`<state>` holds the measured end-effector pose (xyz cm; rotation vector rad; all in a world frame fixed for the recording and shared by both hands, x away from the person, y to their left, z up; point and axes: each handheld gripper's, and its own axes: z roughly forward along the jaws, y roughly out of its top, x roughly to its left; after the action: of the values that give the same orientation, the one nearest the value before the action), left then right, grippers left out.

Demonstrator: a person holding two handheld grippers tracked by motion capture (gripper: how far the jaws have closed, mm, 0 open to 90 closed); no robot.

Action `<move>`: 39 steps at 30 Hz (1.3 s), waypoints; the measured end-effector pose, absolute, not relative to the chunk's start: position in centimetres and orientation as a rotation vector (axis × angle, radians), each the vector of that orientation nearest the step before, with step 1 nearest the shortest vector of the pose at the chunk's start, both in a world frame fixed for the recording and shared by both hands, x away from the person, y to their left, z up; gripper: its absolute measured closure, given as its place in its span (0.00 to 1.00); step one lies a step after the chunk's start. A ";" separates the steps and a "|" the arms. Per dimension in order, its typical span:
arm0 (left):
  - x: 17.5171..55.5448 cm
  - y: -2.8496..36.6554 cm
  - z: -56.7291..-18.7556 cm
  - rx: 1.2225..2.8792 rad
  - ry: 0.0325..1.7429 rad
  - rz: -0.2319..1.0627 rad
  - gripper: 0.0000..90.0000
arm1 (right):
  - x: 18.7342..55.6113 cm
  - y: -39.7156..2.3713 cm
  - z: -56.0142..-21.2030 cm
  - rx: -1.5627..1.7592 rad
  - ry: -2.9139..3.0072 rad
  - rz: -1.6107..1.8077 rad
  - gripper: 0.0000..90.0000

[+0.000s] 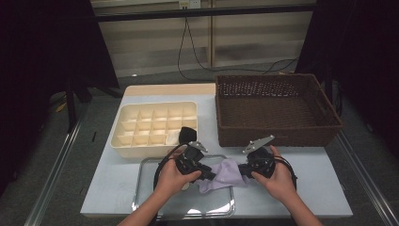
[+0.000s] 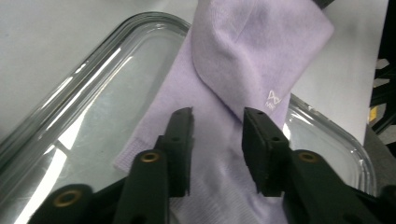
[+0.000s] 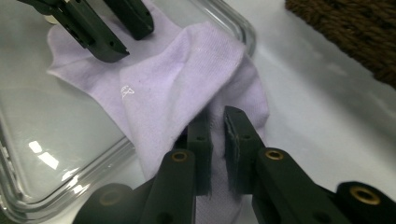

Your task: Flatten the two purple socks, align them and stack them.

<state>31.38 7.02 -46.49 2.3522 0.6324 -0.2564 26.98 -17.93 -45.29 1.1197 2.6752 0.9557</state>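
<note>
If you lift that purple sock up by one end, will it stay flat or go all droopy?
Probably droopy. The purple sock already folds over itself and drapes across the glass tray rim, so it looks soft, not stiff. It seems thin and light too. The right gripper pinches a fold easily, so it shouldn't slip much.

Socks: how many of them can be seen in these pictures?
2. A lilac sock lies over the glass tray's right rim; a black sock sits in the white organizer. Others may be hidden.
</note>
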 end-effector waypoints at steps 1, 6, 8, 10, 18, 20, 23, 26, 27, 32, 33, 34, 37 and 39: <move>31.4 7.1 -46.4 2.372 0.631 -0.240 0.76 | 27.0 -18.0 -45.2 1.129 2.677 0.945 0.91; 31.6 7.3 -46.3 2.421 0.605 -0.227 0.87 | 27.2 -18.7 -45.3 1.163 2.651 0.970 0.87; 31.5 7.2 -46.3 2.424 0.615 -0.228 0.92 | 27.2 -18.9 -45.2 1.180 2.646 0.970 0.84; 31.4 7.1 -46.3 2.431 0.612 -0.227 0.94 | 27.2 -19.0 -45.0 1.191 2.632 0.968 0.82; 31.4 7.1 -46.2 2.434 0.622 -0.240 0.94 | 26.8 -19.2 -43.3 1.184 2.575 1.032 0.70; 31.4 7.1 -46.2 2.434 0.624 -0.240 0.94 | 26.6 -18.7 -43.1 1.170 2.581 1.042 0.67; 31.5 7.1 -46.2 2.440 0.625 -0.243 0.94 | 26.4 -17.7 -43.5 1.147 2.624 1.026 0.61; 31.5 7.1 -46.3 2.432 0.624 -0.245 0.94 | 26.4 -16.9 -44.5 1.135 2.668 0.967 0.59; 31.4 7.1 -46.3 2.422 0.639 -0.247 0.95 | 26.4 -16.8 -44.9 1.130 2.678 0.941 0.59; 31.6 7.1 -46.3 2.416 0.641 -0.251 0.96 | 26.4 -17.4 -45.6 1.144 2.688 0.875 0.64; 31.7 7.2 -46.3 2.419 0.639 -0.245 0.96 | 26.4 -17.5 -45.8 1.136 2.686 0.871 0.67; 31.7 7.2 -46.3 2.425 0.635 -0.239 0.96 | 26.4 -17.4 -45.9 1.128 2.692 0.864 0.74; 32.0 7.1 -46.3 2.417 0.643 -0.224 0.96 | 26.4 -17.4 -46.0 1.111 2.703 0.862 0.88; 32.1 7.0 -46.3 2.417 0.643 -0.201 0.96 | 26.5 -17.5 -46.0 1.124 2.715 0.874 0.90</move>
<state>32.08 6.97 -46.31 2.4165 0.6435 -0.2007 26.51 -17.49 -45.95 1.1239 2.7155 0.8737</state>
